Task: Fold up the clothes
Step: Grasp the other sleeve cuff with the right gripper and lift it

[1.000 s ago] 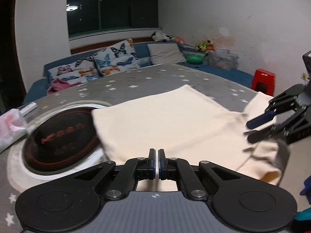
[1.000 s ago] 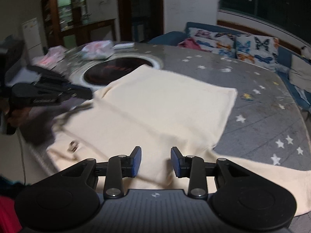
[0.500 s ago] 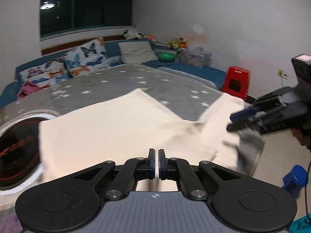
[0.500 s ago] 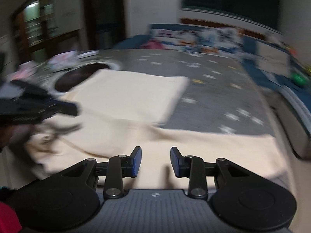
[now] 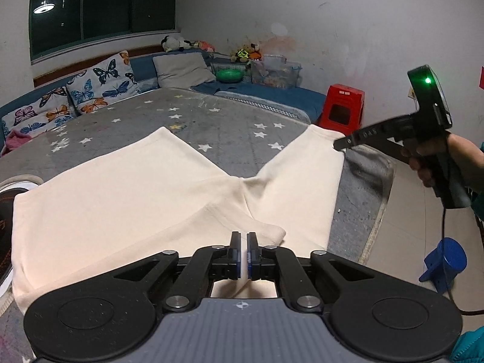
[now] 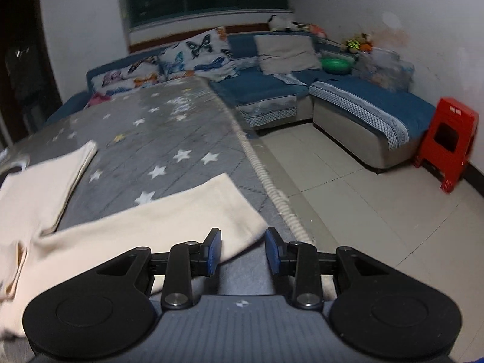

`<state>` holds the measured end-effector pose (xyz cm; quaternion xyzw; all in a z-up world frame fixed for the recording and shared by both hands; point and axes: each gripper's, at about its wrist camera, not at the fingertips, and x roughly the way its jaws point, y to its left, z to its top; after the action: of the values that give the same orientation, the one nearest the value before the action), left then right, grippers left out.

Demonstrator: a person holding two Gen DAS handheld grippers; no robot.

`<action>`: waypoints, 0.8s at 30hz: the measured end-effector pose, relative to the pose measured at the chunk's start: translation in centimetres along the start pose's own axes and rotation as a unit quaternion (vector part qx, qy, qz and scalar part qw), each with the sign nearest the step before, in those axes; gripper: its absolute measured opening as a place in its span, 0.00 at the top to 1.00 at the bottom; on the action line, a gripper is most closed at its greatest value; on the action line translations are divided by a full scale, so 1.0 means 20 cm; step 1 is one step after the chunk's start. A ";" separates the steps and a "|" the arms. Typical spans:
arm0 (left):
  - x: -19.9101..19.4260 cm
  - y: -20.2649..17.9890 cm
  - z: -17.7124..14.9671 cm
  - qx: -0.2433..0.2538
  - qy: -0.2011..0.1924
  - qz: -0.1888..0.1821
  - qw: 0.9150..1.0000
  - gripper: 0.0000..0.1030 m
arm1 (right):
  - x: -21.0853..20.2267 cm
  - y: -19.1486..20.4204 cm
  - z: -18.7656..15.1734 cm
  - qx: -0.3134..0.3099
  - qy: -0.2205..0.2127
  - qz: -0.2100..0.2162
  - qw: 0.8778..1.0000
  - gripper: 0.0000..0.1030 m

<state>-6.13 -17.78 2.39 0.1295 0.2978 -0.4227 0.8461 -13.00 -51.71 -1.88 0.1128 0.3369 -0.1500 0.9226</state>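
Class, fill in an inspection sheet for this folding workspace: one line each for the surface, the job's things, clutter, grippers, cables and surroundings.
Surface: grey star-print cover with a corded edge; round dark inset at the far left.
Job's things: cream garment spread out, its long part reaching the cover's edge.
Clutter: nothing seen on the cover near the garment.
Grippers: left gripper shut on the garment's near edge; right gripper open, straddling the long part's end corner.
Cables: black cord hanging from the right gripper's handle.
Surroundings: blue sofa, butterfly cushions, red stool, blue object on the tiled floor.
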 end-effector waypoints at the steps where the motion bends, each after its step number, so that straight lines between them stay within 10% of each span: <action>1: 0.00 0.00 0.00 0.001 0.001 0.001 1.000 0.92 | 0.01 0.00 0.00 0.001 -0.003 0.000 1.000 0.68; 6: 0.02 -0.02 -0.02 0.004 0.007 0.000 1.000 0.92 | 0.01 0.02 0.01 -0.001 -0.008 0.012 1.000 0.91; 20: 0.04 -0.04 -0.02 0.011 -0.003 0.003 1.000 0.90 | -0.36 0.20 0.22 -0.046 -0.105 0.098 0.989 0.93; 24: -0.02 -0.01 -0.02 0.001 -0.019 0.013 1.000 0.72 | -0.48 0.35 0.31 -0.073 -0.126 0.151 0.978 0.93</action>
<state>-6.70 -17.51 2.27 0.1262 0.2799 -0.4142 0.8568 -13.98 -45.24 9.76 0.0747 0.2068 0.0035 0.9755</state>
